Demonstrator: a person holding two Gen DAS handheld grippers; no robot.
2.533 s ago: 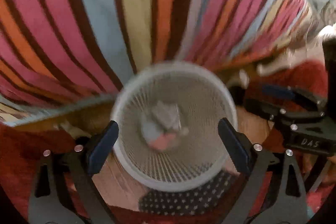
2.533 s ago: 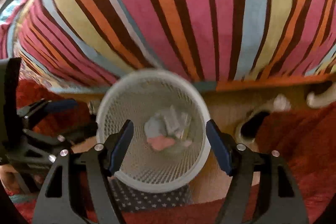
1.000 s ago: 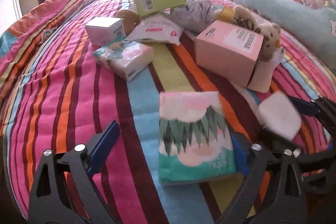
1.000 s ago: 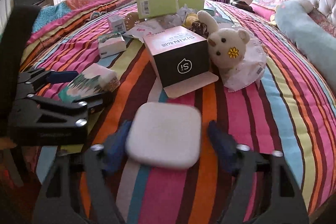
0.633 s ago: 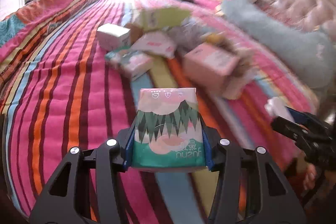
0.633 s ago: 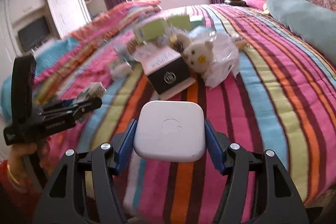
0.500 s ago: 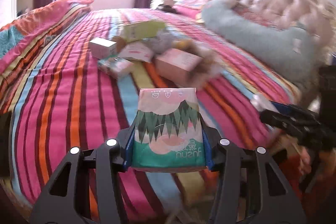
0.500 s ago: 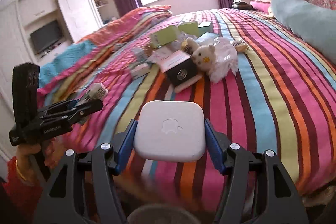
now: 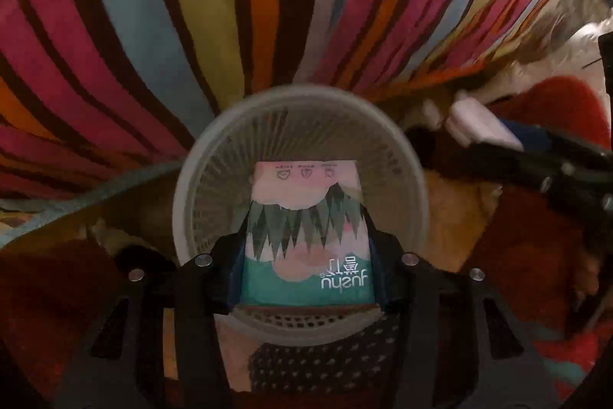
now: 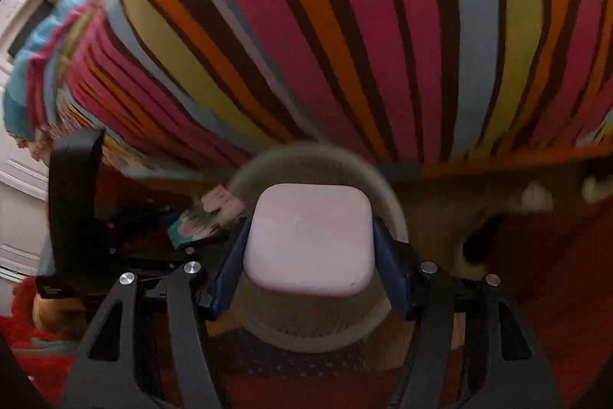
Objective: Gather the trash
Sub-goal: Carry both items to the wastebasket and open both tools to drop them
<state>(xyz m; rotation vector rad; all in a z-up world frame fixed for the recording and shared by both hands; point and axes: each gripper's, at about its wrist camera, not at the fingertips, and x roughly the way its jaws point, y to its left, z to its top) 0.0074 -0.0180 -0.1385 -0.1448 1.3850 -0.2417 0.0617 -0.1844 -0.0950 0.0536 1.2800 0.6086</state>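
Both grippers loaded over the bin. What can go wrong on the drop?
1. Collision: the left gripper with the tissue pack and the right gripper with the white square box crowd over one small white mesh basket.
2. Miss: in the right wrist view the box spans much of the basket's opening, so it may catch the rim.

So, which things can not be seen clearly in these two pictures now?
- Inside of the white mesh plastic basket: left wrist view, hidden by the green-and-pink tissue pack in the left gripper.
- Same basket, right wrist view: covered by the white rounded square box in the right gripper, and blurred.
- Small white things on the floor: right wrist view, blurred, cannot be identified.
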